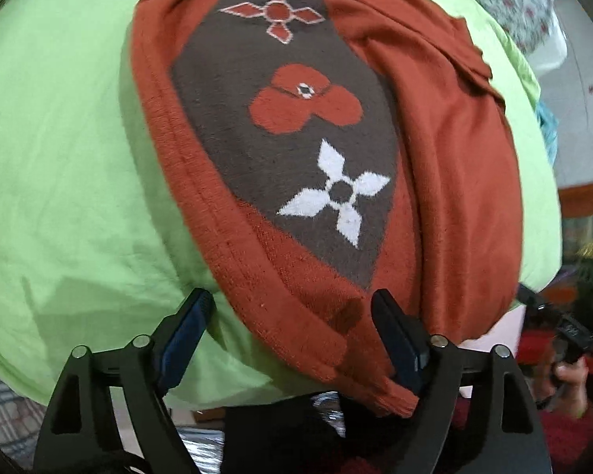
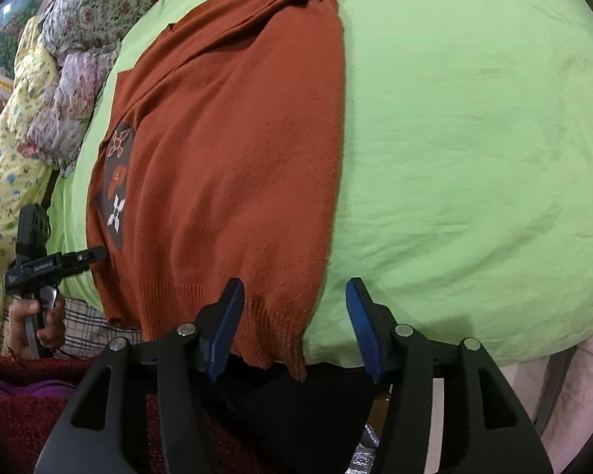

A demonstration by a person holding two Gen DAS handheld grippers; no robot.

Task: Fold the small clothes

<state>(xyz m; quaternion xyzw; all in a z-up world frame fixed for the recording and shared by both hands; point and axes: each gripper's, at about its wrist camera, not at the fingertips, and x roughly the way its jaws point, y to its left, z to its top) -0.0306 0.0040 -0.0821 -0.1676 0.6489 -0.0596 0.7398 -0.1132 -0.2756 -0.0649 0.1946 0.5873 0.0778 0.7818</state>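
Sweater point(image 1: 336, 158) rust-orange, flat on green bedsheet point(image 1: 59, 158) | left wrist view: left gripper point(image 1: 292, 308) spread wide, straddling the hem corner, should close squarely on it | right wrist view: right gripper point(image 2: 294, 300) released over ribbed hem point(image 2: 272, 316); lift both corners evenly.

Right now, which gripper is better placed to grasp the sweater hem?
Probably the right gripper: its open jaws straddle the orange sweater ribbed hem corner. The left gripper, also open, faces a folded side edge.
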